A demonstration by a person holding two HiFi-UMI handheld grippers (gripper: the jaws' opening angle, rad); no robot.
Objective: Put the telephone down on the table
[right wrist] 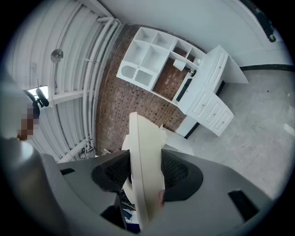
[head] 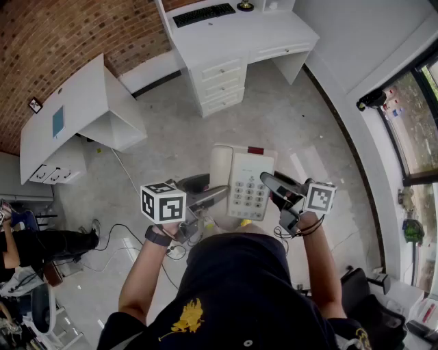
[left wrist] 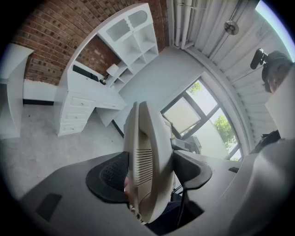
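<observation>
Telephone [head: 241, 183] hangs in the air in front of you, keypad up, over the grey floor [head: 287, 116] and well apart from the white desk [head: 233, 34]. You hold it from both sides. Your left gripper [head: 213, 196] has its jaws pressed on the left edge, and your right gripper [head: 272, 183] clamps the right edge, both set wide.

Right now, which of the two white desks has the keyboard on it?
The desk with drawers at the top of the head view; a black keyboard lies on it. The angled desk by the brick wall has none.
</observation>
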